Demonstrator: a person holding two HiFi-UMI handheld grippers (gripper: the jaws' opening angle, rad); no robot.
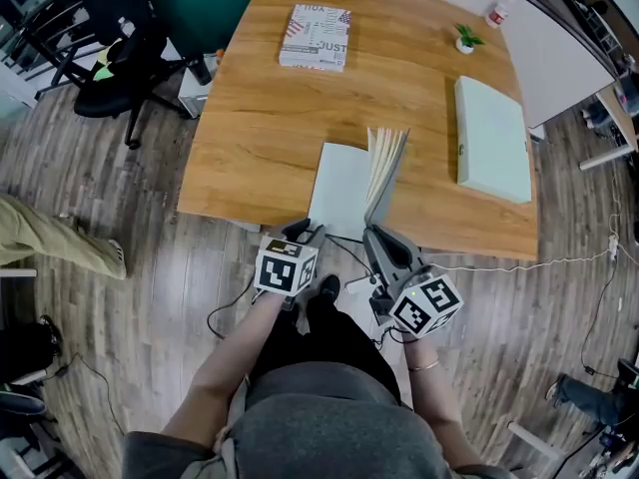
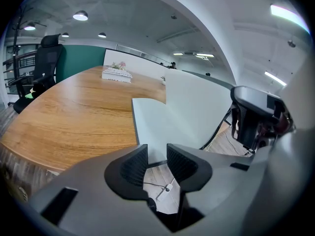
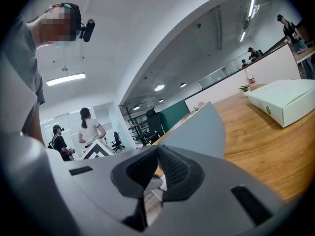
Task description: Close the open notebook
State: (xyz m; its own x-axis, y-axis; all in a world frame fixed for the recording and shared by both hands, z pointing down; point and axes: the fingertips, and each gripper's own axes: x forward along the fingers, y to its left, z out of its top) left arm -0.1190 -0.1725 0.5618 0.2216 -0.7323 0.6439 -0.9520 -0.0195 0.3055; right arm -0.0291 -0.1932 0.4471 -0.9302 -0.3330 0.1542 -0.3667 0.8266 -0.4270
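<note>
White open notebook point(image 1: 341, 190), lower centre: right half lifted upright, judged mid-closing. Right gripper point(image 1: 371, 234) clenched, apparently pinching its near edge; left gripper point(image 1: 305, 231) released. Next: fold raised half leftward, down.

**An open-plan office**

A large light-wood table point(image 1: 260, 118) stands on a grey wood-plank floor point(image 1: 130, 297), with a black swivel office chair point(image 1: 120, 63) beside its far left corner. On the table are an open white-paged notebook point(image 1: 339, 183), a pale green flat box point(image 1: 491, 138) and a small potted plant point(image 1: 465, 39). A teal partition wall point(image 2: 78, 63), a low white divider point(image 3: 234, 85), round ceiling lamps point(image 2: 80, 15) and long strip lights point(image 3: 65, 78) frame the room. People point(image 3: 90, 127) stand near more black chairs point(image 3: 152, 121) farther off.
</note>
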